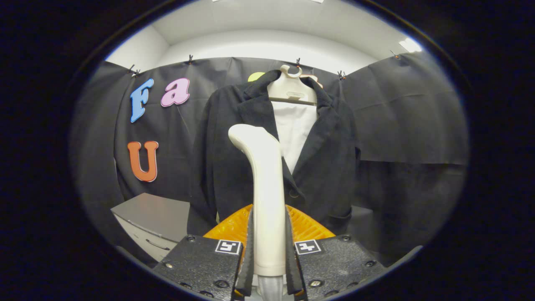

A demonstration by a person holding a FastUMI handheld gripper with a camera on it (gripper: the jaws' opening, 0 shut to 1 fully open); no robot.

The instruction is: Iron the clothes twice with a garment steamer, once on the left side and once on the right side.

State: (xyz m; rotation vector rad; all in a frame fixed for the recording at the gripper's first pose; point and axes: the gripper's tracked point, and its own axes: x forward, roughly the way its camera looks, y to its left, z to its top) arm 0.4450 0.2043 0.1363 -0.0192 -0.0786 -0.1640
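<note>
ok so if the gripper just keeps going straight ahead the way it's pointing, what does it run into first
Probably the dark jacket on its hanger. The gripper is shut on the steamer, whose head would likely touch first, though depth is unclear.

dim, sharp centre (edges fisheye-bent)
</note>
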